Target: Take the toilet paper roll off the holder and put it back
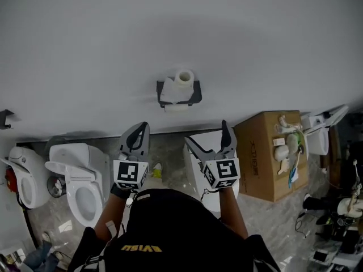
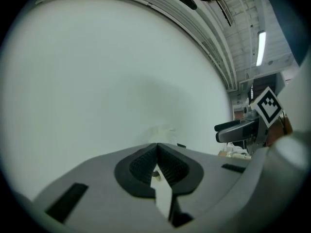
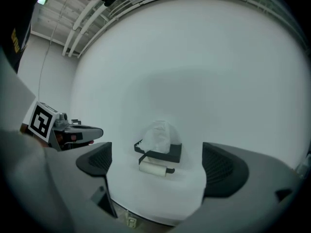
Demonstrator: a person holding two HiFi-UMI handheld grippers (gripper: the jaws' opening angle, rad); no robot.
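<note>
The left gripper (image 1: 142, 130) hangs short of the wall, jaws pressed together on nothing, seemingly the idle one. On the far wall between the grippers, the toilet paper roll (image 1: 176, 107) hangs under the black holder (image 1: 194, 94), with a second roll (image 1: 183, 77) standing on its shelf. The right gripper (image 1: 207, 134), jaws spread wide and empty, frames the holder in its own view, apparently lined up to take the roll.

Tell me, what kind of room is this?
Probably a bathroom mock-up or fixtures storeroom: several toilets stand by a white wall, a toilet paper holder hangs on it, and a cardboard box sits nearby.
</note>
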